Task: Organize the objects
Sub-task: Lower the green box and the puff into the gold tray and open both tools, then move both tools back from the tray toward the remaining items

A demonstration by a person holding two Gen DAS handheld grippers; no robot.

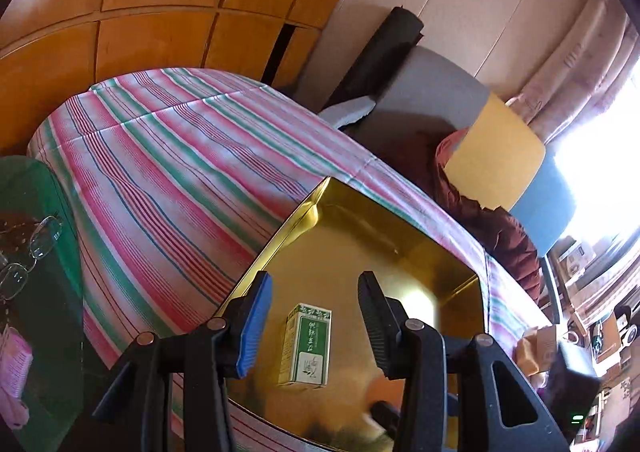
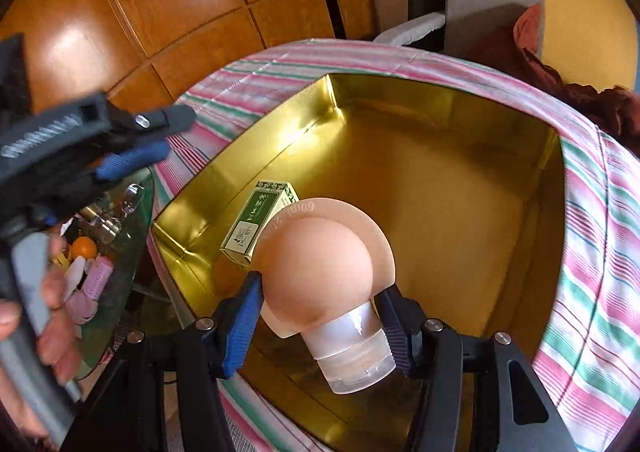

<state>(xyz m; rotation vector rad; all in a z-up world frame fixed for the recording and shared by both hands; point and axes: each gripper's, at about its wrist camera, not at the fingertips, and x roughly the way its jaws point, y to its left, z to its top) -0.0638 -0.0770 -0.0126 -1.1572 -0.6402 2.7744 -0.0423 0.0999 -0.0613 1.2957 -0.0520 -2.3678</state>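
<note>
A peach-capped clear bottle [image 2: 340, 304] is clamped between the right gripper [image 2: 320, 316] pads, held over the gold tray [image 2: 440, 123] on the striped cloth [image 1: 168, 155]. The left gripper [image 1: 316, 316] is parted, nothing gripped; a green-white box [image 1: 307, 346] is lying in the tray beneath it.

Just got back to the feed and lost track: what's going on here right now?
A person is sorting items into a gold tray on a striped cloth. The right tongs grip a clear bottle with a peach dome top above the tray. The left tongs stand open and empty over a small green-and-white box that lies in the tray.
</note>
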